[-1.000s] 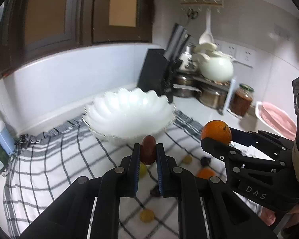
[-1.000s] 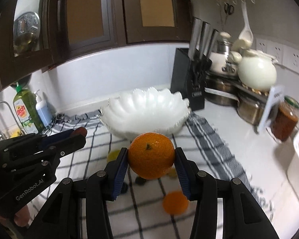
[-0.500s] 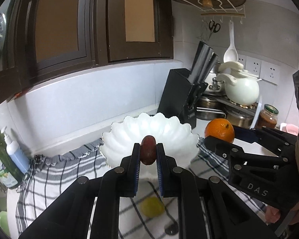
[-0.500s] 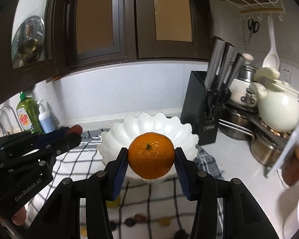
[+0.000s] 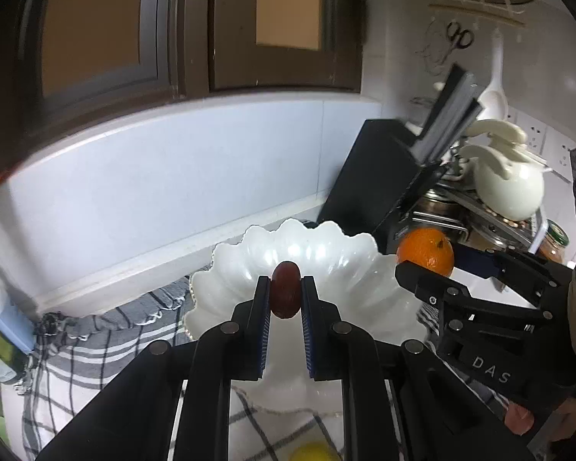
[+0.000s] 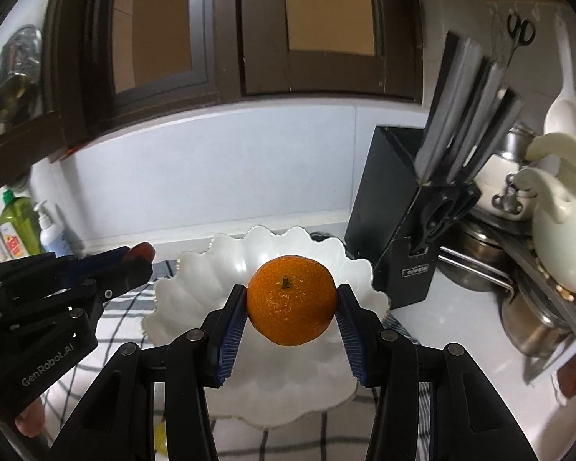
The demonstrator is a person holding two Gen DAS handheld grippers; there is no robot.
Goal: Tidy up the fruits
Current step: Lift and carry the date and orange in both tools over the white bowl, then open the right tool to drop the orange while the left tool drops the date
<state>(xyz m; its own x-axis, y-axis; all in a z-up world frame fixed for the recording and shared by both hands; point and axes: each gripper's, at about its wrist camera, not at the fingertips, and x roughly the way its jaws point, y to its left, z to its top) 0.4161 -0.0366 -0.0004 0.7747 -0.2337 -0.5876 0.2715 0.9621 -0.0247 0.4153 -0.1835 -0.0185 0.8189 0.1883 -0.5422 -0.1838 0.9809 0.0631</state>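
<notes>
My left gripper (image 5: pixel 285 292) is shut on a small dark red fruit (image 5: pixel 285 294), held above the near part of a white scalloped bowl (image 5: pixel 338 257). To its right, my right gripper (image 5: pixel 428 269) carries an orange (image 5: pixel 425 251). In the right wrist view my right gripper (image 6: pixel 292 307) is shut on that orange (image 6: pixel 291 299), over the same bowl (image 6: pixel 196 280), which holds nothing I can see. My left gripper (image 6: pixel 136 255) shows at the left with the red fruit's tip (image 6: pixel 143 248) at its fingertips. A yellow fruit (image 5: pixel 313 452) lies on the checked cloth (image 5: pixel 96 345) below.
A black knife block (image 6: pixel 411 238) stands just right of the bowl. Pots and a cream teapot (image 6: pixel 564 238) crowd the right side, with a jar (image 5: pixel 555 240) there. Soap bottles (image 6: pixel 30 226) stand at the far left. Dark cabinets hang above the tiled back wall.
Both grippers have travelled forward with their fruit, from over the cloth to over the bowl, which now looks closer and lower. The loose fruits on the cloth have mostly dropped out of view.
</notes>
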